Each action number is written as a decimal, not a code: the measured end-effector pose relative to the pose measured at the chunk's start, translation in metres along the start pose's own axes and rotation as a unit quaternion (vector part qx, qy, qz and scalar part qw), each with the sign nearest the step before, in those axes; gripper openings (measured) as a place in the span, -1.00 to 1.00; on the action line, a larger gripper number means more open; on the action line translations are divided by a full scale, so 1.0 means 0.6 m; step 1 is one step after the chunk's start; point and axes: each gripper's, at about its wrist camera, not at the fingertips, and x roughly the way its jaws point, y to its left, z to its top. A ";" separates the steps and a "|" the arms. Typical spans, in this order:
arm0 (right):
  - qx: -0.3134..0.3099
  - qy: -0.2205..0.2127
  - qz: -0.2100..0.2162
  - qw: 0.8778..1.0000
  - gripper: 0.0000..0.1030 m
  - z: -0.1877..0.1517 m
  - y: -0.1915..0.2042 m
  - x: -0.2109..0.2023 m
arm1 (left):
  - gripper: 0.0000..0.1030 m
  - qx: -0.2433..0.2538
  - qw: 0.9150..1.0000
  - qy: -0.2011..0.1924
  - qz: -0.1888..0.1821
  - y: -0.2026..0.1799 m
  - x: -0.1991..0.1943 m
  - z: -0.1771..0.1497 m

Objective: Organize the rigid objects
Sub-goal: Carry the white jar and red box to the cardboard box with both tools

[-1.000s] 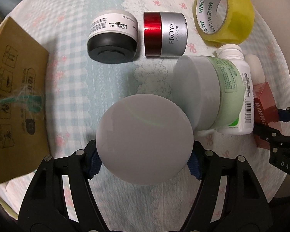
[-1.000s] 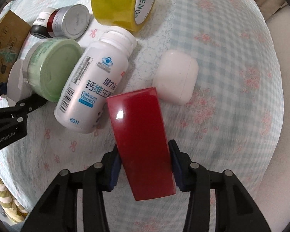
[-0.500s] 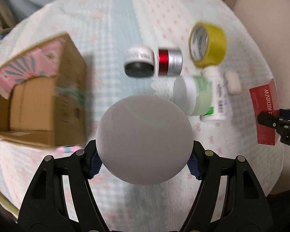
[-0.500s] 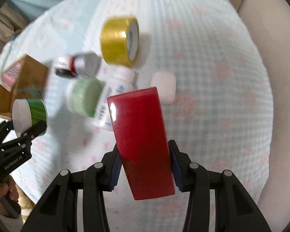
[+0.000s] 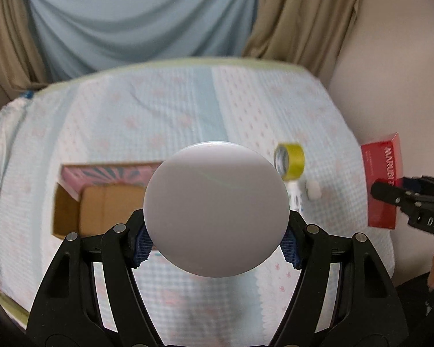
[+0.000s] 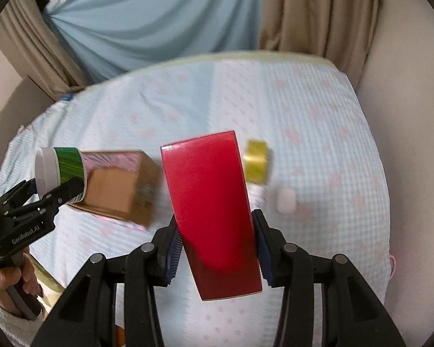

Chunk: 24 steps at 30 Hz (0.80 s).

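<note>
My left gripper (image 5: 216,243) is shut on a jar with a white lid (image 5: 216,212), held high above the bed; in the right wrist view its green side (image 6: 61,170) shows. My right gripper (image 6: 216,248) is shut on a red box (image 6: 214,211), also lifted; the left wrist view shows it at the right (image 5: 383,179). An open cardboard box (image 5: 101,196) lies on the bed at the left (image 6: 118,190). A yellow tape roll (image 5: 290,160), a white bottle (image 5: 295,196) and a small white case (image 5: 314,189) lie to its right.
The bed has a pale blue checked cover (image 5: 159,121). Blue and beige curtains (image 5: 147,20) hang behind it. A wall (image 5: 390,72) borders the right side. The held jar and box hide other things on the cover.
Both grippers have risen and pulled back from the bed with the jar and red box. The objects on the cover now look small and far; the cardboard box has come into full view.
</note>
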 end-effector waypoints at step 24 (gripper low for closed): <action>0.048 0.030 0.045 0.997 -0.19 0.107 0.423 0.185 | 0.31 0.014 0.999 0.049 -0.011 0.452 0.051 0.029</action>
